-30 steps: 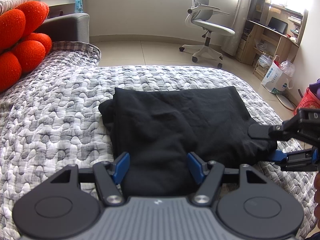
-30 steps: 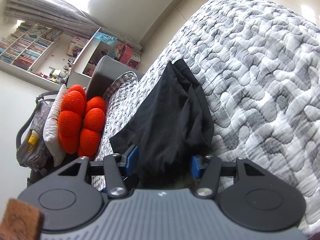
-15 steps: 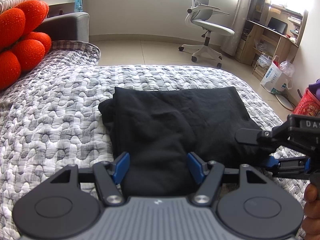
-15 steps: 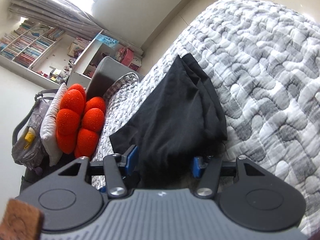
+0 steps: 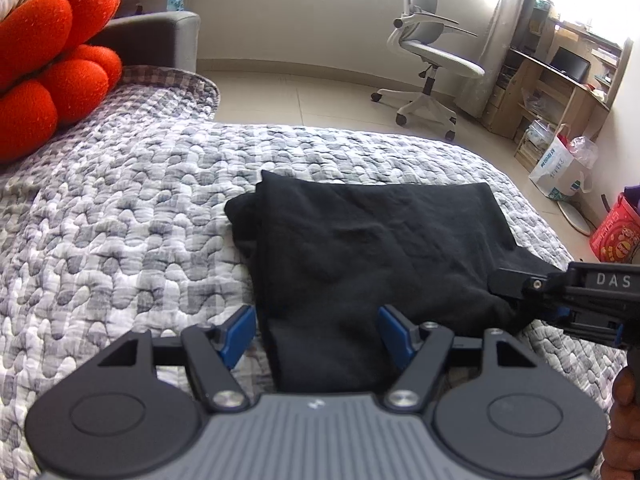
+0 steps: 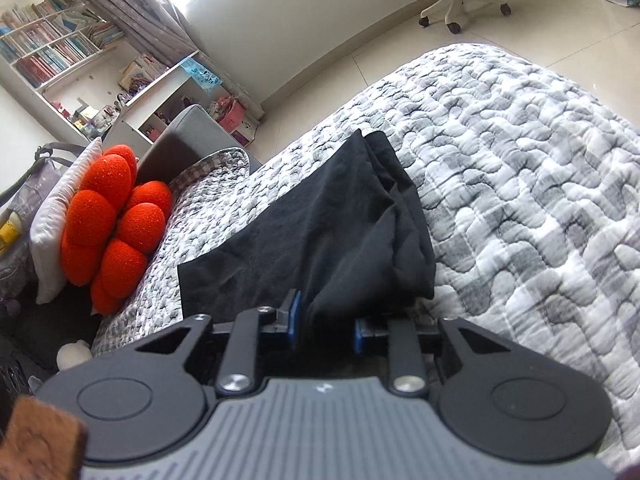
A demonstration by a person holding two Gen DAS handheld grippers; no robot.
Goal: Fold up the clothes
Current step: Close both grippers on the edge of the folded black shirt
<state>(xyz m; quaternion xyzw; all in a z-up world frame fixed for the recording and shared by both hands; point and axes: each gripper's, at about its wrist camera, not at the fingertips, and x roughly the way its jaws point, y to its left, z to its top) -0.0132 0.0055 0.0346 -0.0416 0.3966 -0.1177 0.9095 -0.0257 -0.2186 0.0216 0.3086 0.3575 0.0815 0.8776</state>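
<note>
Left tool (image 5: 318,334): our blue pads spread wide, straddling the near edge of the black garment (image 5: 360,256). Cloth lies between the fingers, not pinched. The left pad (image 5: 238,334) sits over the quilt just beside the garment's left edge; the right pad (image 5: 394,332) is over the cloth.

Right tool (image 6: 325,322): pads drawn in close on a bunched fold at the garment's (image 6: 320,232) near corner, pinching it. From the left wrist view the same tool (image 5: 532,300) comes in from the right edge, fingers on the garment's right near corner, and part of a hand (image 5: 624,420) shows below it at frame edge.

Garment: folded into a rough rectangle with several layers, lying flat on the bed's grey-and-white quilt (image 5: 120,220), toward the near right part. A thicker rolled edge runs along its left side, and the surface shows some soft wrinkles.

Further back on the left, an orange-red flower cushion (image 5: 48,68) rests at the head end, with a grey armrest or headboard (image 5: 152,36) behind it. Beyond the bed we see tiled floor, a white office chair (image 5: 432,64) and a wooden desk (image 5: 560,88) by the window on the right. A white bag (image 5: 558,168) stands on the floor near the desk. The right wrist view also shows bookshelves (image 6: 52,52) against the far wall.
</note>
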